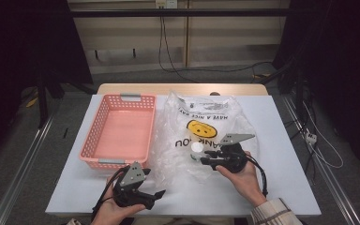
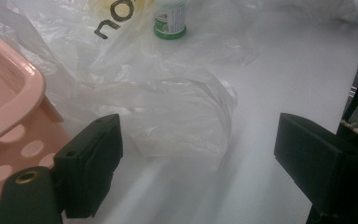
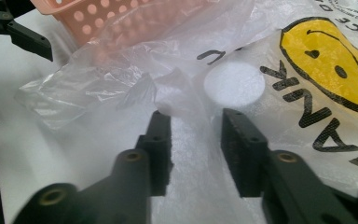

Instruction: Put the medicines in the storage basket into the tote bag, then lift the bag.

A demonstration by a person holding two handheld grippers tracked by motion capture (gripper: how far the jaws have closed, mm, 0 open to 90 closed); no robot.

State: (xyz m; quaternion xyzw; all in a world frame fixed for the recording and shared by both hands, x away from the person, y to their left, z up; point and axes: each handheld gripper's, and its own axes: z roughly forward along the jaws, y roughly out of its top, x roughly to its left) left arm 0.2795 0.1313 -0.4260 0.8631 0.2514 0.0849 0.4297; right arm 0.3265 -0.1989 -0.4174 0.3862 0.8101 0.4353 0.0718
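Closest to me, at the near edge of the white table (image 1: 281, 140), the person's left hand (image 1: 110, 211) holds the left gripper (image 1: 157, 194) low over bare tabletop, its jaws spread wide with nothing between them, pointing toward the right. Just beyond it sits a pink perforated basket (image 1: 104, 119), long axis running away from the person, grey handles at its near and far ends. To the basket's right lies a crumpled clear plastic bag (image 1: 178, 154) printed with a yellow smiley face (image 1: 198, 127) and black lettering; it stretches from mid-table toward the far edge, and its near folds spill up against the basket's side. In the left gripper view a small bottle with a green label (image 2: 169, 18) stands upright behind the film. The right hand (image 1: 243, 176) holds the right gripper (image 1: 201, 157) on top of the bag, pointing left toward the basket. Its jaws stand partly apart, over wrinkled plastic beside a round white disc (image 3: 234, 84); I cannot tell whether they pinch any film.
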